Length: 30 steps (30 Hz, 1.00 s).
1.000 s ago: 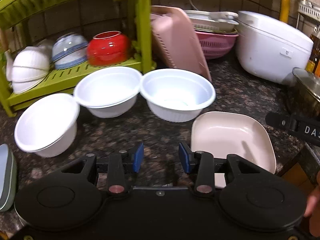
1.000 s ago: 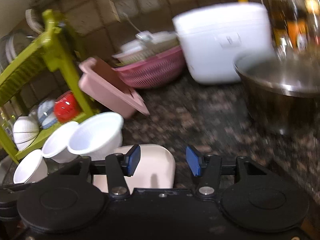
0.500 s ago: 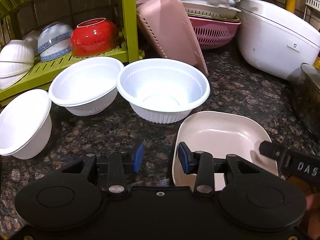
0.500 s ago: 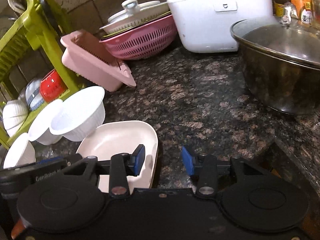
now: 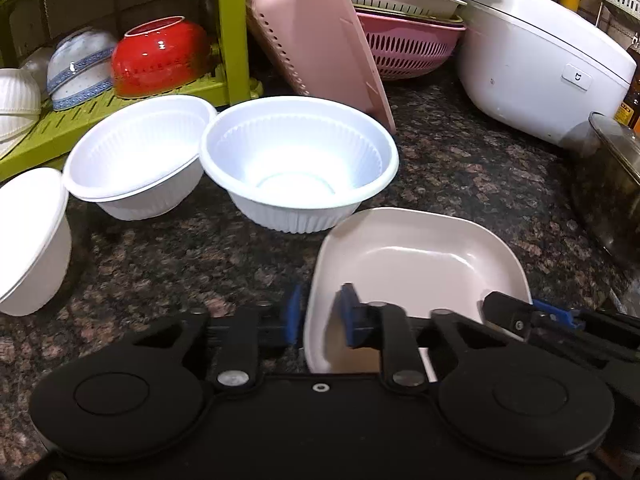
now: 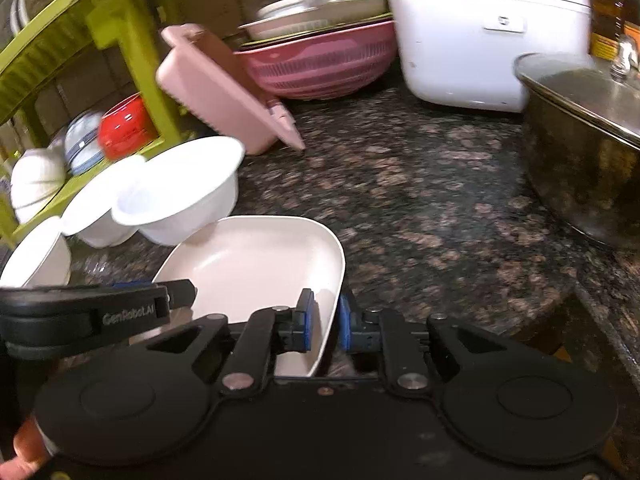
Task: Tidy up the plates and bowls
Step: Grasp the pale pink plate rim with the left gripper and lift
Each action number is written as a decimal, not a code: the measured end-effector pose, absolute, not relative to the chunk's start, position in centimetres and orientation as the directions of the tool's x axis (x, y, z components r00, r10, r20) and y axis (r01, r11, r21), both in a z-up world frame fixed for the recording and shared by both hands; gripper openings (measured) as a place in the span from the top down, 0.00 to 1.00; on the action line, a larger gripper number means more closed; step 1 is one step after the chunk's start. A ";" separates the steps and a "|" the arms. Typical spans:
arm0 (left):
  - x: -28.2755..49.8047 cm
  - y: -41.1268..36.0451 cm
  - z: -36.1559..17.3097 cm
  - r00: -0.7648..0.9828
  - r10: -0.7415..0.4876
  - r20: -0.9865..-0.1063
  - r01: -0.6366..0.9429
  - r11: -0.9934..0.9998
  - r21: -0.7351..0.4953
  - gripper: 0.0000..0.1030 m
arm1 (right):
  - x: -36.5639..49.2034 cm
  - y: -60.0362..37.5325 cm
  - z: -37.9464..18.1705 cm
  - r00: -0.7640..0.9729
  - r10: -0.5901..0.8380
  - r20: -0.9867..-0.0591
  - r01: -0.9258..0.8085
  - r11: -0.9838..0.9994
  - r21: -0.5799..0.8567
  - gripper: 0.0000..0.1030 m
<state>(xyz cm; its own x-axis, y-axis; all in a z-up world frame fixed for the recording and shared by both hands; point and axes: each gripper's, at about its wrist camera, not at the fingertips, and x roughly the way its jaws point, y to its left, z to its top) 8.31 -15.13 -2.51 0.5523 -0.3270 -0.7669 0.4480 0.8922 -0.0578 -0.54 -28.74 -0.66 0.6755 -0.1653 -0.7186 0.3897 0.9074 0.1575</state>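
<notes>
A pale pink square plate [image 5: 416,256] lies on the dark granite counter, just in front of both grippers. My left gripper [image 5: 319,314] is shut on its left rim, one blue pad on each side of the wall. My right gripper [image 6: 325,322] is shut on the plate [image 6: 248,264] at its right rim. Three white ribbed bowls [image 5: 298,160] [image 5: 136,152] [image 5: 28,232] stand in a row behind and to the left of the plate. A green dish rack [image 5: 232,40] at the back left holds a red bowl [image 5: 160,56] and other bowls on their sides.
A pink perforated basket [image 5: 320,40] leans against the rack. Behind it sits a pink colander [image 6: 320,60] with lidded dishes on top. A white rice cooker [image 5: 540,60] stands at the back right, a steel pot [image 6: 580,140] at the right. The counter edge drops off at the right front.
Both grippers came in toward the pink plate from either side. Their fingers, open before, have shut on its left and right rims.
</notes>
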 end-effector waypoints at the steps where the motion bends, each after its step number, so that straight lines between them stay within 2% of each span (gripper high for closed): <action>1: 8.2 -15.0 -2.5 0.559 -0.316 -0.766 0.443 0.895 -0.046 0.78 | -0.5 -28.5 -0.7 0.677 -0.165 -0.718 0.383 0.911 0.152 0.86; 7: 7.6 -13.5 -2.1 0.572 -0.310 -0.759 0.440 0.897 -0.035 0.78 | -0.9 -26.4 -0.2 0.703 -0.175 -0.690 0.330 0.939 0.098 0.86; 19: 5.4 -9.3 -0.7 0.607 -0.298 -0.736 0.435 0.901 -0.006 0.78 | -0.5 -23.5 0.0 0.701 -0.085 -0.708 0.232 0.966 0.114 0.86; 30: 4.7 -4.9 0.7 0.646 -0.279 -0.710 0.375 0.927 -0.023 0.78 | -0.7 -19.9 1.5 0.744 -0.013 -0.668 0.137 0.982 0.134 0.86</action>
